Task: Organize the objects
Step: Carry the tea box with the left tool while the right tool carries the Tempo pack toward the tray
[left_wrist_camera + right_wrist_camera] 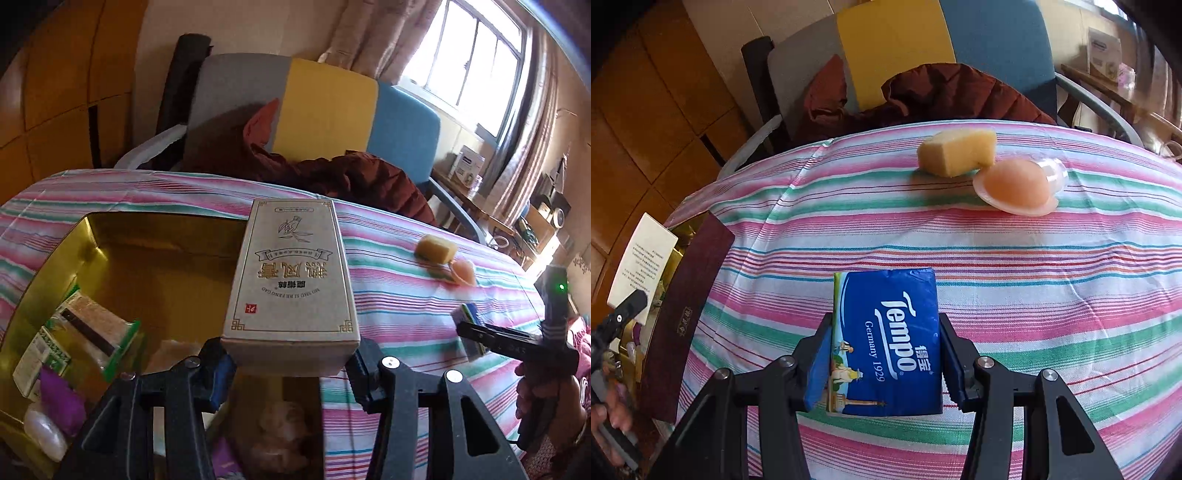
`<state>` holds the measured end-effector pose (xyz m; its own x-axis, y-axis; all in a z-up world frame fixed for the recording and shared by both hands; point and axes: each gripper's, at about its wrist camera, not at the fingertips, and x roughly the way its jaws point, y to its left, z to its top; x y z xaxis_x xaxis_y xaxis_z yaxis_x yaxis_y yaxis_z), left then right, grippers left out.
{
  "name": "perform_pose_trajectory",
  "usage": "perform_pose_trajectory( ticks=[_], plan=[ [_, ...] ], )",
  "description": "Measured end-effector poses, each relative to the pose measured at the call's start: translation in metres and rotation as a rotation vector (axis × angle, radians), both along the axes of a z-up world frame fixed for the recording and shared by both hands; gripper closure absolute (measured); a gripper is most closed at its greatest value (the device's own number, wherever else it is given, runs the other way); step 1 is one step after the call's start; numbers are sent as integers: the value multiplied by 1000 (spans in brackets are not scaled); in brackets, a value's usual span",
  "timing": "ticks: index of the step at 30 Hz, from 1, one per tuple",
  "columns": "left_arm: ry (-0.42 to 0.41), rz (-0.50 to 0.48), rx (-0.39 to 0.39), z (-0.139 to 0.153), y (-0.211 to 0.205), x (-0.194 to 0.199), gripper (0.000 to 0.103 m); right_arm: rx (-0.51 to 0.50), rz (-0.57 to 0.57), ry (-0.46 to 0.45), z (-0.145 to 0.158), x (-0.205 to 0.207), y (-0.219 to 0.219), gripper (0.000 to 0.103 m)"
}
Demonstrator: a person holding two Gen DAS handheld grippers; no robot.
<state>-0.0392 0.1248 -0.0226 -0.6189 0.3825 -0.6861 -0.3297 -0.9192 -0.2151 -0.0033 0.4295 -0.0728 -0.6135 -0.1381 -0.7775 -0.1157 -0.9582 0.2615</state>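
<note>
My left gripper (290, 356) is shut on a beige cardboard box (291, 280) with gold lettering. It holds the box in the air at the right edge of the gold-lined storage box (110, 236). Inside that storage box lie green-and-white packets (85, 332), a purple item (61, 402) and a white one. My right gripper (886, 356) is shut on a blue Tempo tissue pack (886, 332) over the striped cloth. Further back on the cloth lie a yellow sponge (956, 151) and a peach jelly cup (1015, 188), touching each other.
The striped tablecloth (1034, 277) covers the whole table. Behind it stands a grey, yellow and blue chair (325, 110) with a rust-coloured jacket (351, 173) draped on it. The storage box's dark maroon outer wall (683, 314) stands at the left of the right wrist view.
</note>
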Motion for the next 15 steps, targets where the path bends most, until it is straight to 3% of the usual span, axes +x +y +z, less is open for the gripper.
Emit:
perform_pose_trajectory(
  ticks=[9, 15],
  plan=[
    [-132, 129, -39, -10, -58, -59, 52, 31, 73, 82, 12, 4, -20, 51],
    [-198, 180, -153, -27, -82, -100, 52, 29, 89, 70, 6, 3, -25, 51]
  ],
)
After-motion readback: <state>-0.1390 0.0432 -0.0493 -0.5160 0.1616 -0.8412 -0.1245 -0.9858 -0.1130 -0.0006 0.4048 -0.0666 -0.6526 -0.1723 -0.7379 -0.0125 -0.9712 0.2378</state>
